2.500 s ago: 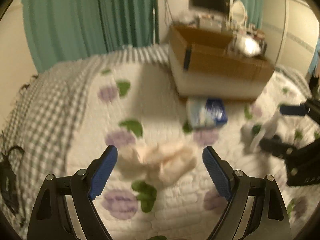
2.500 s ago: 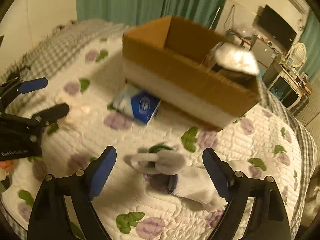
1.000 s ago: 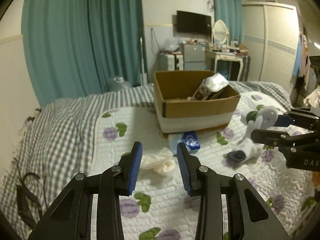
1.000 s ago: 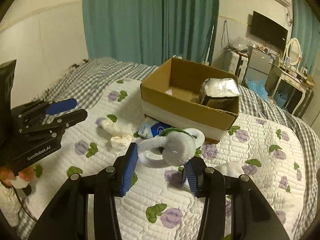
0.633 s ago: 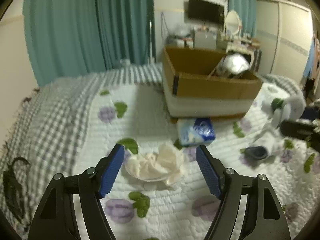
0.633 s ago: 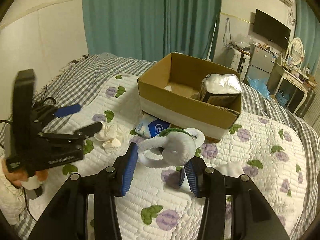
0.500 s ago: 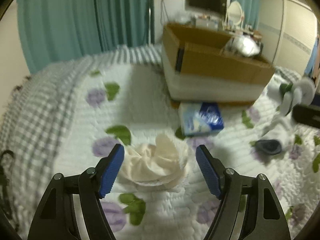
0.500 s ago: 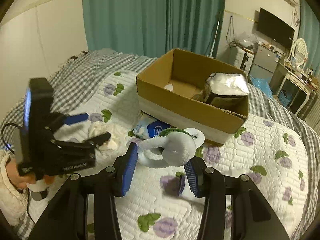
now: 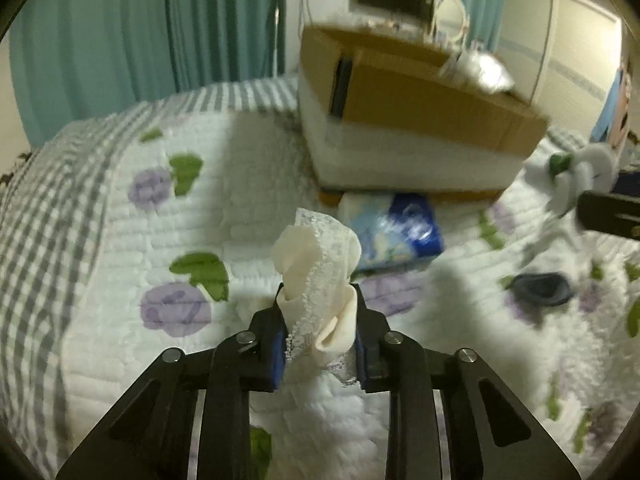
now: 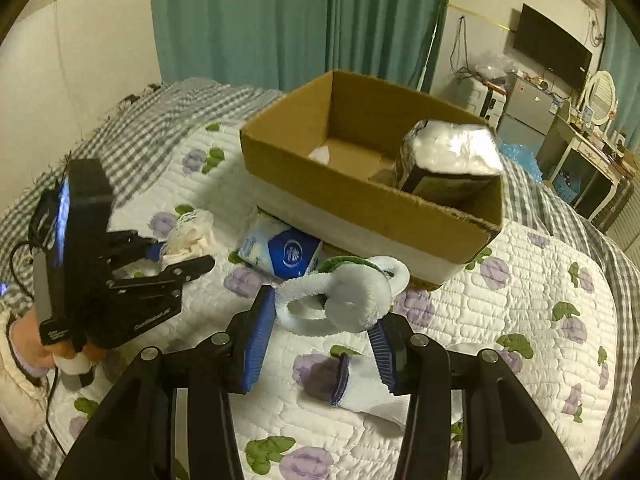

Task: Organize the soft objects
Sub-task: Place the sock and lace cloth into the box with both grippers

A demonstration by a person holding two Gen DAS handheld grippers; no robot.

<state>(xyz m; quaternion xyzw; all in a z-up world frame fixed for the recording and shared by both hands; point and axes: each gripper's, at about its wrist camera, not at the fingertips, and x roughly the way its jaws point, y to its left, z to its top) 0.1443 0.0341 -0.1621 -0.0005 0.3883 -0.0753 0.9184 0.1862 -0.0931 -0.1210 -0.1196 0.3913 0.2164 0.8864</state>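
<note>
**Both grippers loaded above the quilt**

My left gripper (image 9: 319, 332) has its jaws pinched on the cream lace cloth (image 9: 318, 276). The cloth stands bunched and upright, its long axis running up and away from the fingers, lace edge crumpled down one side.

My right gripper (image 10: 322, 336) clamps the white fluffy earmuffs (image 10: 344, 296), which lie crosswise between the blue pads; the band loops toward the left, one round pad faces me, with green showing behind.

Both are held over the floral quilt (image 10: 520, 320), near the cardboard box (image 10: 360, 200). A blue tissue pack (image 10: 284, 252) lies against the box; a white sock (image 10: 360, 384) rests just under the right fingers.
</note>
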